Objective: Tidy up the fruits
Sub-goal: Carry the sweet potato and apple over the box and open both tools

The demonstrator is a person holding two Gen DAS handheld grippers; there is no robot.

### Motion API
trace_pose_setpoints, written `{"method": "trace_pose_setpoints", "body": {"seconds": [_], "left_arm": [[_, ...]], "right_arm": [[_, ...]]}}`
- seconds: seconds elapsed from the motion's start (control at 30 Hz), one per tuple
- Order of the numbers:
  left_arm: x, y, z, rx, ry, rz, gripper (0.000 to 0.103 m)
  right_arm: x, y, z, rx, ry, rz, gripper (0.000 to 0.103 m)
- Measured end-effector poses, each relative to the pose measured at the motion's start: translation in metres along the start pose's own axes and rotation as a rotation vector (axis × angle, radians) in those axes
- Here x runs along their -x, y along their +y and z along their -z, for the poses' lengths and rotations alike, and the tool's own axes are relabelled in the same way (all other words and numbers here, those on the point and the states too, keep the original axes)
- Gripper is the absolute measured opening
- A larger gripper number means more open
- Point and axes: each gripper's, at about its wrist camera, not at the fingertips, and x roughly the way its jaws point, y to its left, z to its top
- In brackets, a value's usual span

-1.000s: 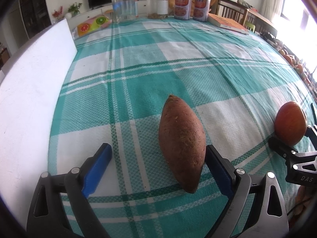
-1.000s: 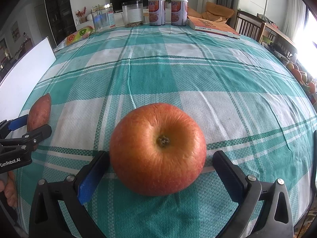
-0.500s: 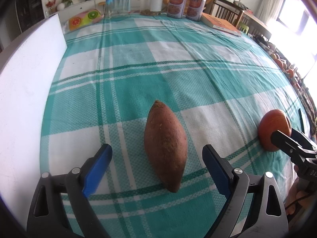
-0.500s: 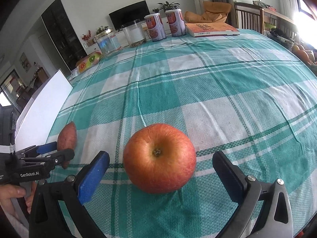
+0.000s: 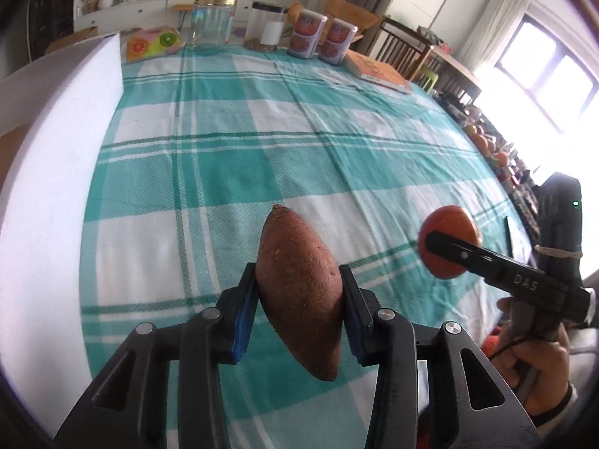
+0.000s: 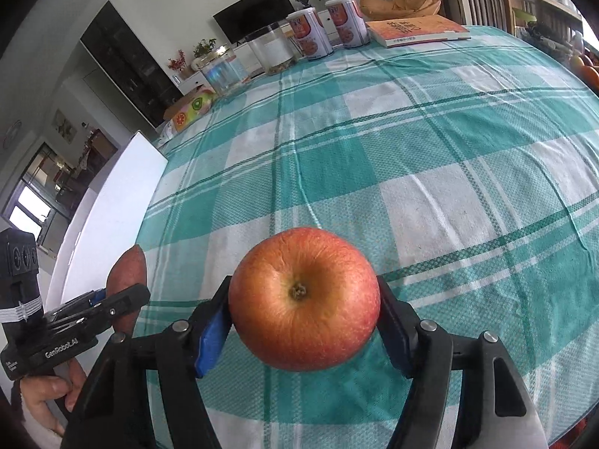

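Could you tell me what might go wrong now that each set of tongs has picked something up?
The left tongs have just closed on the tapered sweet potato near its middle; it could pivot or slip out. The right tongs have just closed on the round, smooth apple, which could roll free and drop onto the tablecloth.

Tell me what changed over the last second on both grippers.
Both jaws have just been closing: the left gripper now clamps the sweet potato, the right gripper the apple. Both were open around them before. Each item now looks lifted off the cloth. The jars, cans and book at the far edge are unchanged.
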Motion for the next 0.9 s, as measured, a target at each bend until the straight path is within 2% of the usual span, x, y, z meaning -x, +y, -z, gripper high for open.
{"method": "trace_pose_setpoints", "body": {"seconds": [0.1, 0.23, 0.33, 0.4, 0.47, 0.57, 0.63, 0.77, 0.9], "left_arm": [[0.040, 0.002, 0.008, 0.032, -0.021, 0.076, 0.042], [0.103, 0.024, 0.011, 0.119, -0.078, 0.173, 0.042], [0.155, 0.058, 0.007, 0.186, -0.158, 0.174, 0.042], [0.184, 0.090, 0.002, 0.234, -0.215, 0.121, 0.043], [0.200, 0.125, -0.004, 0.275, -0.262, 0.002, 0.043], [0.193, 0.177, -0.012, 0.326, -0.281, -0.235, 0.043], [0.176, 0.209, -0.018, 0.355, -0.254, -0.328, 0.043], [0.128, 0.251, -0.029, 0.381, -0.147, -0.418, 0.043], [0.087, 0.284, -0.028, 0.442, -0.018, -0.420, 0.043]], "right_arm": [[0.010, 0.028, -0.001, 0.019, 0.009, -0.076, 0.069], [0.017, 0.086, -0.006, 0.104, 0.031, -0.173, 0.069], [0.016, 0.140, -0.014, 0.200, 0.059, -0.231, 0.069], [0.012, 0.179, -0.021, 0.270, 0.074, -0.267, 0.069], [0.003, 0.220, -0.028, 0.337, 0.084, -0.297, 0.070], [-0.017, 0.282, -0.032, 0.444, 0.098, -0.312, 0.070], [-0.039, 0.322, -0.033, 0.521, 0.125, -0.306, 0.070], [-0.100, 0.386, -0.018, 0.736, 0.211, -0.169, 0.070], [-0.147, 0.416, 0.008, 0.928, 0.306, -0.033, 0.070]]}}
